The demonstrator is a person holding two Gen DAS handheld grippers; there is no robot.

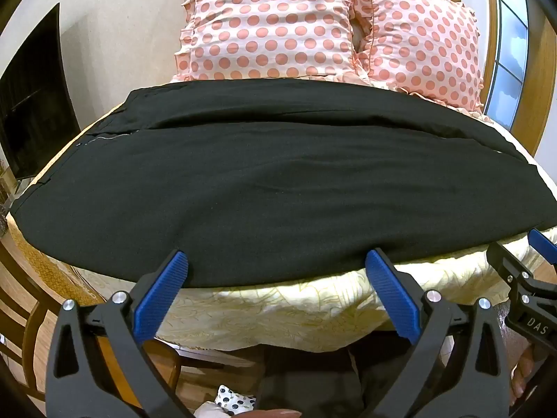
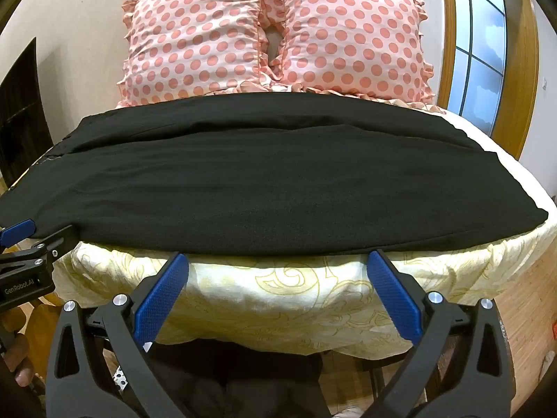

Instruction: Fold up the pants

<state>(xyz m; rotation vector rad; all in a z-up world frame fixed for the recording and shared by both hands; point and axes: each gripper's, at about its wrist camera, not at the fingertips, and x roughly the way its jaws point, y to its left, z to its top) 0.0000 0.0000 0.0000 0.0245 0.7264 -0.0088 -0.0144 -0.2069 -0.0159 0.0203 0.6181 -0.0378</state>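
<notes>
Left wrist view: the black pants (image 1: 271,181) lie flat across the bed (image 1: 278,313), lengthwise side to side, below two pillows (image 1: 271,24). The left gripper (image 1: 276,264) is spread wide, holding nothing, tips at the near hem edge.

Right wrist view: the right gripper (image 2: 278,264) – likewise spread and empty – hovers just short of that edge. The cloth looks soft, limp and light – pinch the near edge.

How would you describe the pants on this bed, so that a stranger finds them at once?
Look at the bed with its pale yellow patterned cover. In front of the two pink polka-dot pillows, the pants lie spread flat across it. They are the only plain black cloth there, with a small zipper on the left.
</notes>
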